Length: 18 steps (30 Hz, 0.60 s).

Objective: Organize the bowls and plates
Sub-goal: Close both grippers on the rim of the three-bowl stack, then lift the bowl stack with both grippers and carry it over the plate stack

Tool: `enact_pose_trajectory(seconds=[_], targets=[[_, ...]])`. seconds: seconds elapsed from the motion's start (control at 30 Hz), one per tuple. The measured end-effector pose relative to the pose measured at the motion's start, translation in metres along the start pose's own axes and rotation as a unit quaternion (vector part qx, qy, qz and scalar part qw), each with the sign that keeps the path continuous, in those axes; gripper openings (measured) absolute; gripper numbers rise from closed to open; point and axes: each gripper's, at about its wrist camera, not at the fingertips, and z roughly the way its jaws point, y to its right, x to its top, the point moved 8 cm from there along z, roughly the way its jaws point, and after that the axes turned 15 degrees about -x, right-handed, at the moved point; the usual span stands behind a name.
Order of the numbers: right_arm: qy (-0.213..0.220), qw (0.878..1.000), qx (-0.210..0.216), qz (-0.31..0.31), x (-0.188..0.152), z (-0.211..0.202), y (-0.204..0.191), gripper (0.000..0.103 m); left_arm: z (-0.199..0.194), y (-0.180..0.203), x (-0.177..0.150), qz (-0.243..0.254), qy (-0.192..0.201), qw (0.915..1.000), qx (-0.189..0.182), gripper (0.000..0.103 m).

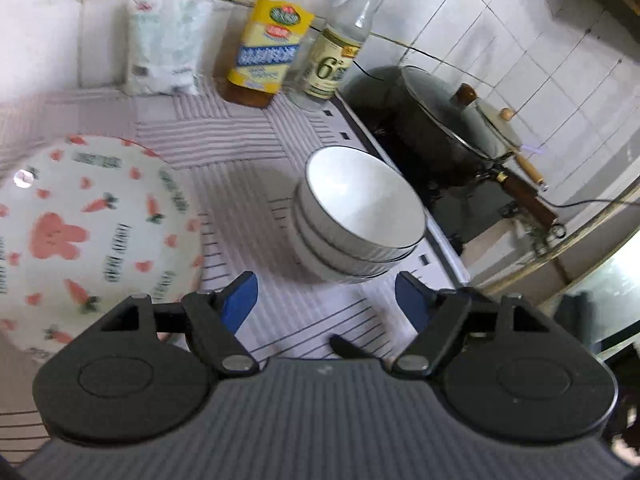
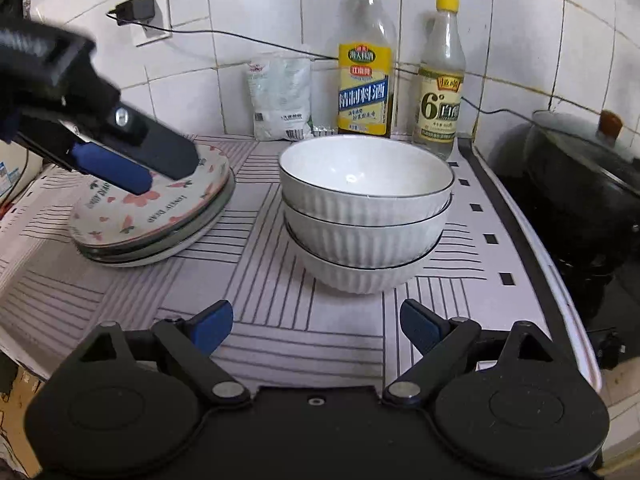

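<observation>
A stack of three white ribbed bowls (image 2: 366, 216) stands on the striped mat; it also shows in the left wrist view (image 1: 360, 216). A stack of plates, topped by a plate with pink rabbit and carrot print (image 2: 156, 208), sits to its left and fills the left of the left wrist view (image 1: 88, 232). My left gripper (image 1: 326, 300) is open and empty, held above the mat between plates and bowls; the right wrist view shows it (image 2: 160, 172) hovering over the plate stack. My right gripper (image 2: 316, 324) is open and empty, in front of the bowls.
Two bottles (image 2: 364, 60) (image 2: 440, 76) and a white bag (image 2: 280, 96) stand against the tiled wall. A dark pot with a glass lid (image 2: 584, 176) sits on the stove at right. A cable runs along the wall from a plugged charger (image 2: 136, 10).
</observation>
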Motion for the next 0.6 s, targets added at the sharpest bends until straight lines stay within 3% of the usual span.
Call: enact_pose_trajectory(seconds=[0.27,0.4,0.6], targets=[[0.013,1.000,-0.007,0.003,-0.007,0.050,0.002,0.094,0.016,-0.010,0.018,-0.093,0.068,0.9914,-0.061,0.075],[0.026,0.999,-0.009,0.029,-0.002,0.059,0.010,0.095,0.046,-0.021,0.024,-0.101,0.046,0.9932,-0.034,0.075],[0.030,0.999,-0.001,0.039,0.008,0.073,0.015,0.098,0.089,-0.038,0.027,-0.127,0.027,0.9911,-0.027,0.075]])
